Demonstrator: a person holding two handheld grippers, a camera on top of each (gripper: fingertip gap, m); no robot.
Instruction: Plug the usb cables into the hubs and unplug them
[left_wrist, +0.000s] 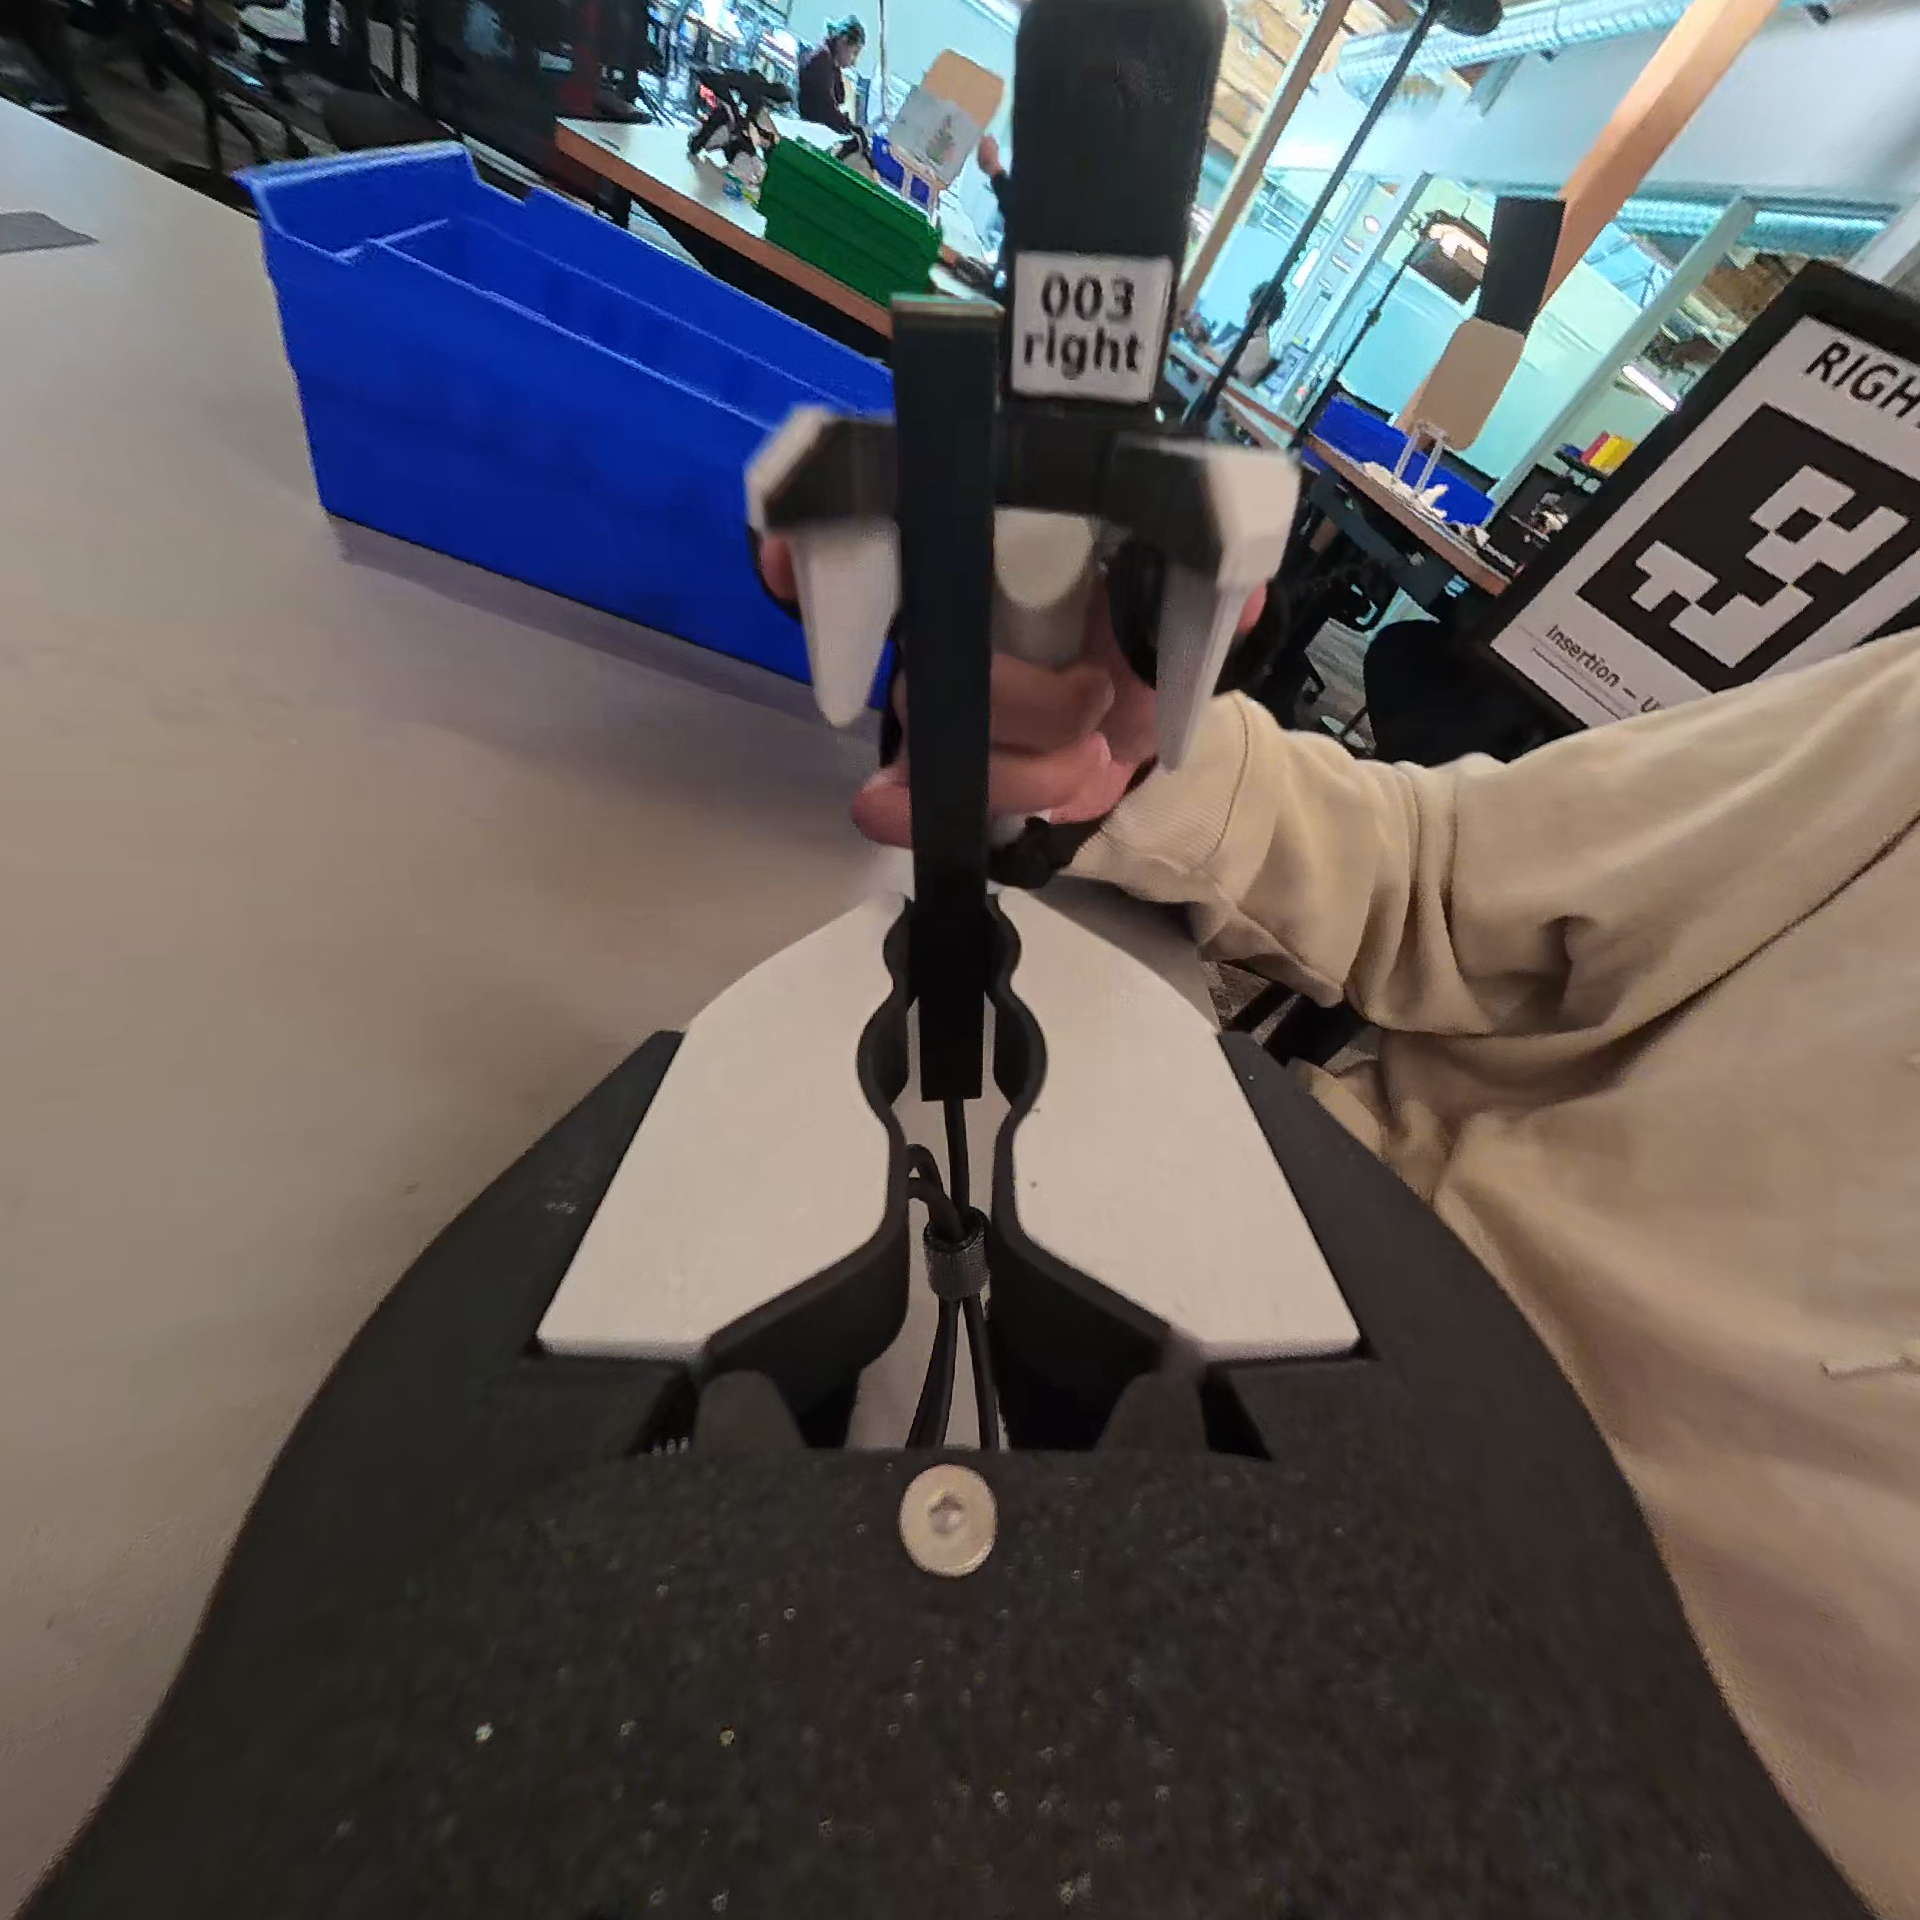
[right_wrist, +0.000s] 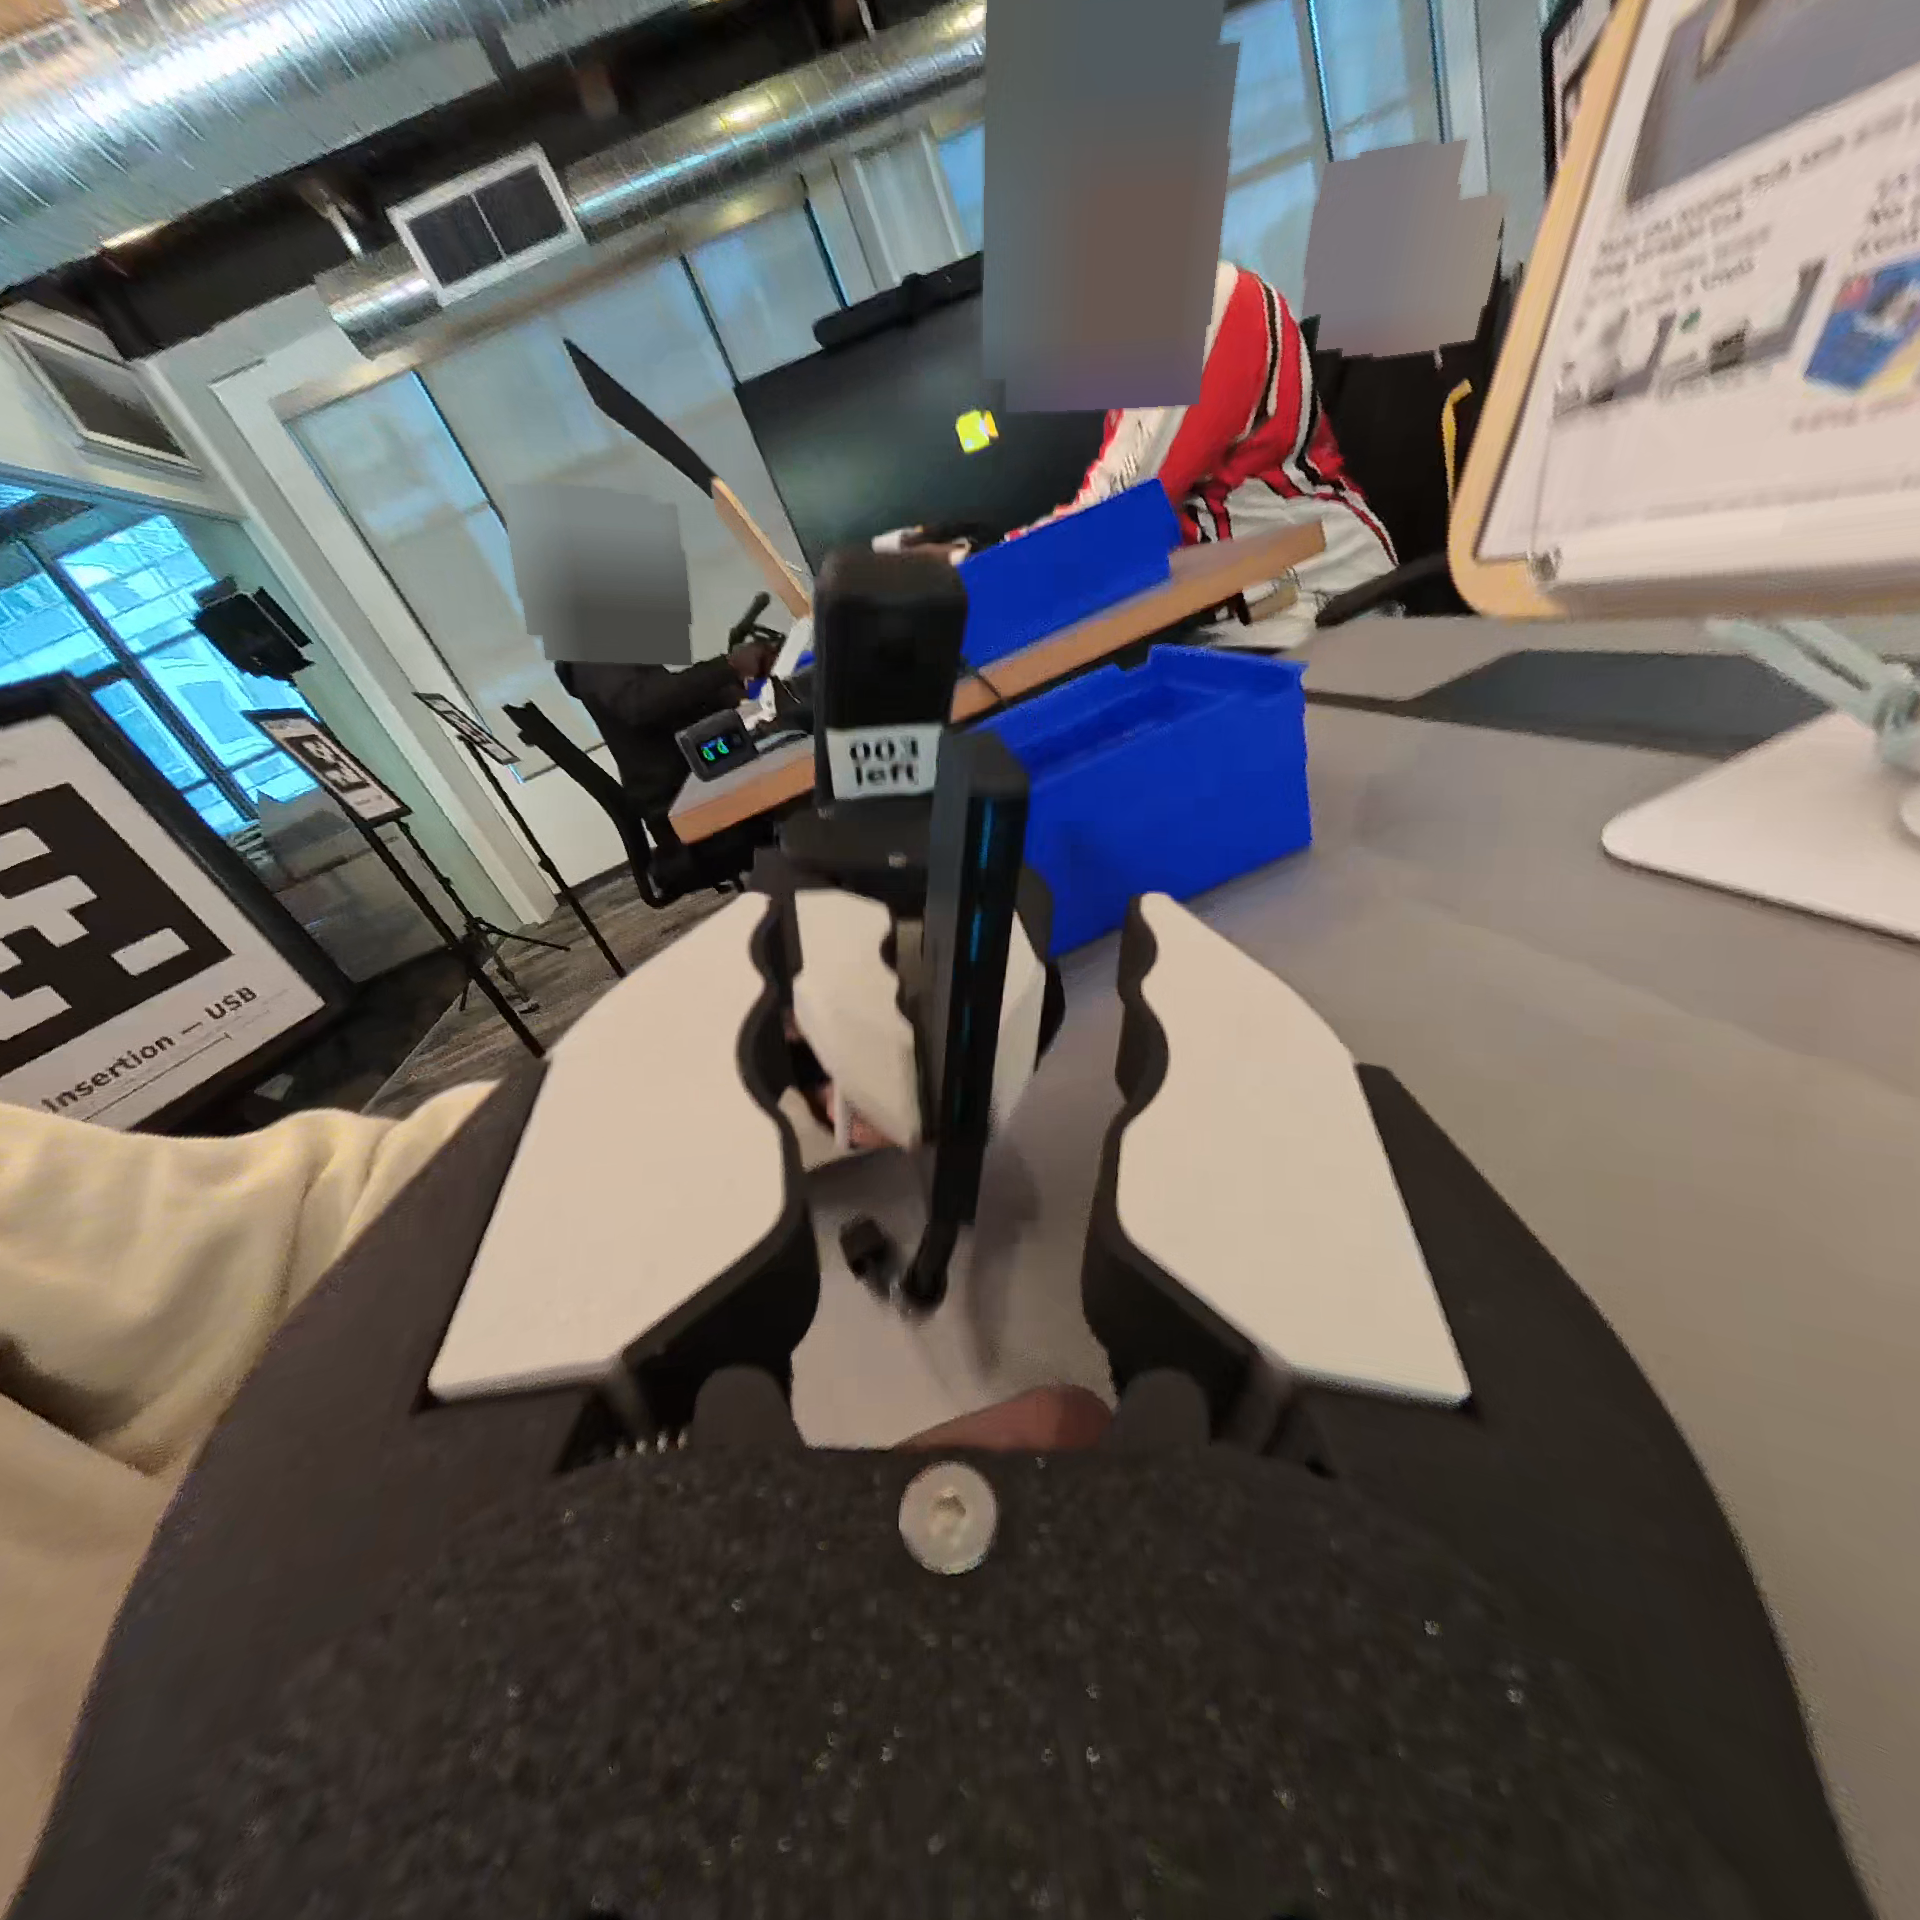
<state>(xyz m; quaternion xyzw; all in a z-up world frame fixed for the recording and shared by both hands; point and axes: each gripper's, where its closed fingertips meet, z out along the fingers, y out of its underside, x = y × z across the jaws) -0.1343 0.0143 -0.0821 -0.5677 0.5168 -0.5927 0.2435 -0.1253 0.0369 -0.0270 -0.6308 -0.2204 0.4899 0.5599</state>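
A slim black USB hub (left_wrist: 945, 623) sticks forward from my left gripper (left_wrist: 951, 914), which is shut on its lower part. The hub's thin black cable (left_wrist: 956, 1143), bundled with a grey tie, trails back between the fingers. In the right wrist view the hub (right_wrist: 971, 987) shows a blue strip on its side and reaches in between the fingers of my right gripper (right_wrist: 945, 925), which is open wide and not touching it. The cable end (right_wrist: 925, 1273) hangs at the hub's near end. The two grippers face each other above the grey table (left_wrist: 312, 831).
A blue bin (left_wrist: 540, 416) stands on the table behind the grippers; it also shows in the right wrist view (right_wrist: 1164, 790). A framed marker board (left_wrist: 1766, 499) stands at the table's side. A white monitor stand (right_wrist: 1766, 831) is at the right. A beige sleeve (left_wrist: 1558, 987) crosses close by.
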